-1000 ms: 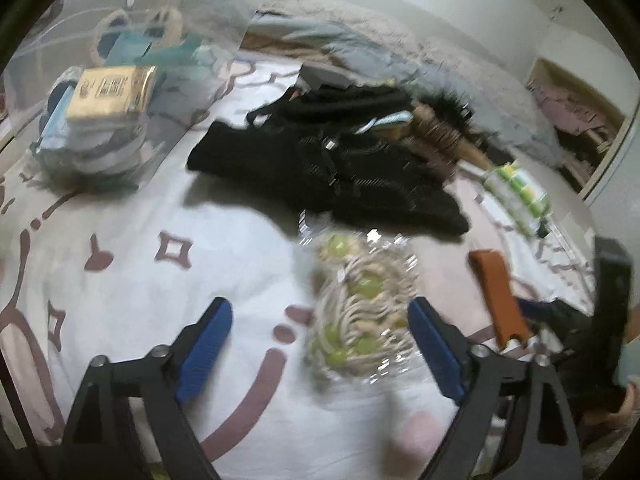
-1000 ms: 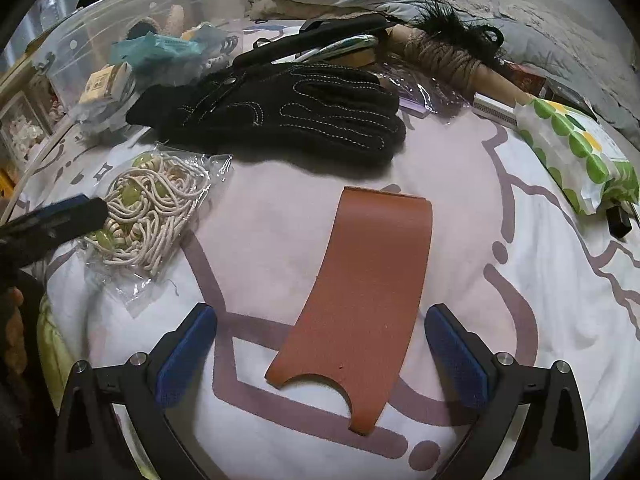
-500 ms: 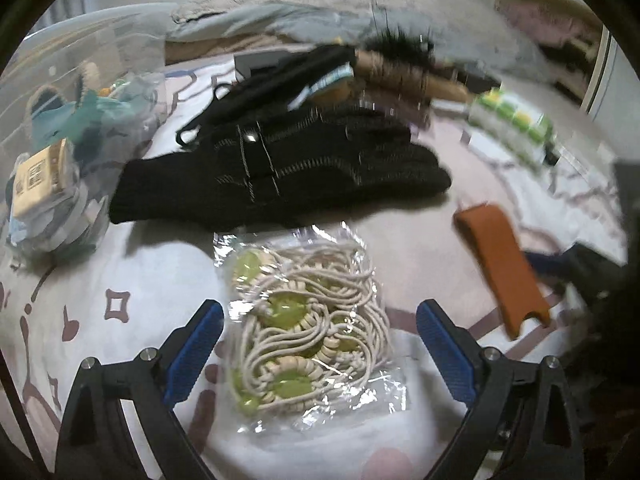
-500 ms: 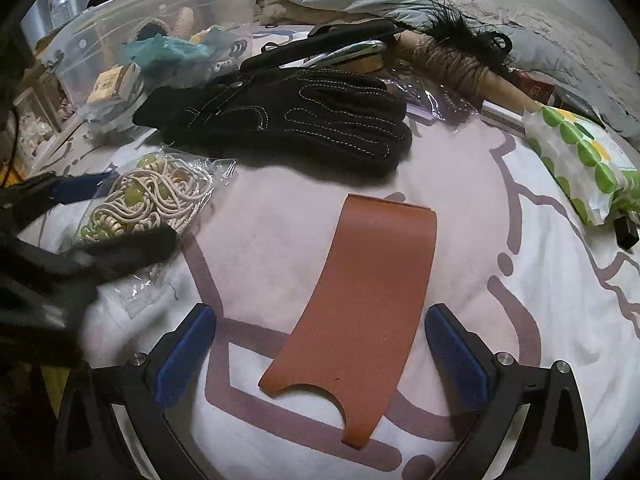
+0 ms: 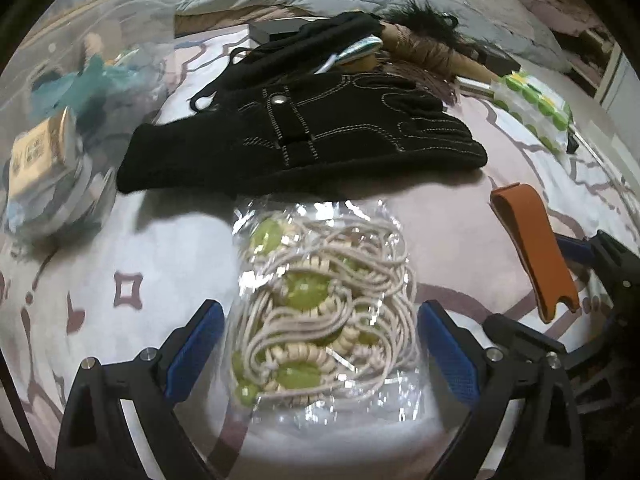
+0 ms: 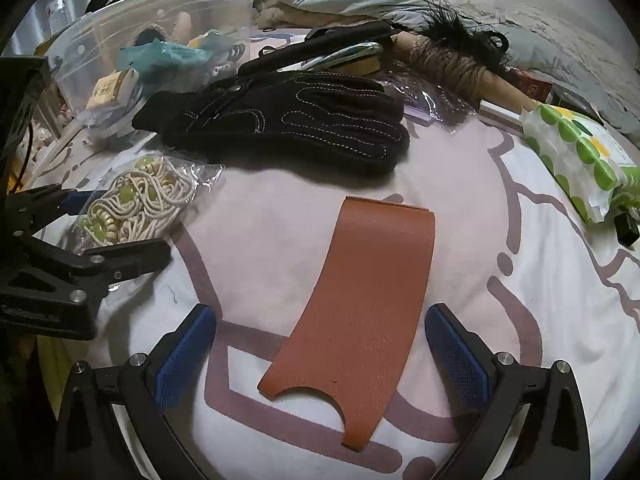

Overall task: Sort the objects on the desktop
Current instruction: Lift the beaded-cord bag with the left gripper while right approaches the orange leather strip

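— Left gripper [image 5: 320, 344]?
— Spread wide, astride the cord bag [image 5: 324, 304], pads clear of it.
— Right gripper [image 6: 320, 350]?
— Spread too, flanking the leather strip [image 6: 360, 304].
— Glove [image 5: 304, 136]?
— Just behind the bag, beside the bin [image 6: 160, 36].

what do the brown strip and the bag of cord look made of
Brown strip: probably leather or faux leather, matte, with a fine grained surface and clean-cut edges. Bag of cord: clear glossy plastic film, crinkled with glints, holding off-white woven-looking cord and translucent green beads.
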`<action>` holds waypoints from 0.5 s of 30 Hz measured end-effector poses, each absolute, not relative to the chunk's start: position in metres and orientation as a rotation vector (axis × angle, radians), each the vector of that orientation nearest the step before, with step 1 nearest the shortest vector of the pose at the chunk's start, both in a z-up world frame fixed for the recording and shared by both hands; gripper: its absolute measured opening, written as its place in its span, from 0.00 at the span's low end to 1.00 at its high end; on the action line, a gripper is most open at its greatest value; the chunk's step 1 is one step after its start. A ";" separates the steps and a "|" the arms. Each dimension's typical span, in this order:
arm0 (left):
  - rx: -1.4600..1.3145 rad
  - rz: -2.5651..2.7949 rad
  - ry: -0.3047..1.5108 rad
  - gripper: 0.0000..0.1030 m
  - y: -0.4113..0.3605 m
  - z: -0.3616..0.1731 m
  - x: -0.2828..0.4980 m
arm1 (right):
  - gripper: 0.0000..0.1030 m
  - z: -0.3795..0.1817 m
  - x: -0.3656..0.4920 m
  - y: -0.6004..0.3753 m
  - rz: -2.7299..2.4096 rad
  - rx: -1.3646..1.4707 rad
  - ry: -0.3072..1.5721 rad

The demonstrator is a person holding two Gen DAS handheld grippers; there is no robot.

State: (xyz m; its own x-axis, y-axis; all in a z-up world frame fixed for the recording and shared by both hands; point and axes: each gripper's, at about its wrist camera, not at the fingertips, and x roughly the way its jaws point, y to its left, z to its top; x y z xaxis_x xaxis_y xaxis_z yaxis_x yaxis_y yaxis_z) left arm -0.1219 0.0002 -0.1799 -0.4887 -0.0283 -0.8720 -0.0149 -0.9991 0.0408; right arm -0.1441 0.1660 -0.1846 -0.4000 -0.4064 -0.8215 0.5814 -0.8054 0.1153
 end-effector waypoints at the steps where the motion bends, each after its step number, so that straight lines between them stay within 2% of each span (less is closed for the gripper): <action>1: 1.585 -2.702 -0.093 0.95 0.002 -0.180 -0.124 | 1.00 -0.184 -0.145 0.167 -2.208 1.226 0.242; 4: 1.591 -2.699 -0.110 0.95 0.003 -0.183 -0.130 | 1.00 -0.178 -0.150 0.176 -2.211 1.230 0.151; 9: 1.576 -2.709 0.039 0.96 -0.008 -0.189 -0.130 | 0.98 -0.168 -0.158 0.191 -2.259 1.231 0.044; 11: 1.559 -2.720 0.038 0.96 -0.007 -0.190 -0.128 | 0.82 -0.168 -0.160 0.193 -2.274 1.234 0.040; 15: 1.526 -2.740 0.072 0.99 -0.008 -0.193 -0.127 | 0.78 -0.171 -0.159 0.187 -2.271 1.244 0.099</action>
State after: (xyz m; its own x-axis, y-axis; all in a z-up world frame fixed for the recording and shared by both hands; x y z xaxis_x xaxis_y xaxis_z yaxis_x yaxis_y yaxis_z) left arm -0.1275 -0.0082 -0.1927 -0.5268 0.0185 -0.8498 0.0264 -0.9989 -0.0381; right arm -0.1586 0.1869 -0.1706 -0.4253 -0.4248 -0.7991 0.4926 -0.8494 0.1894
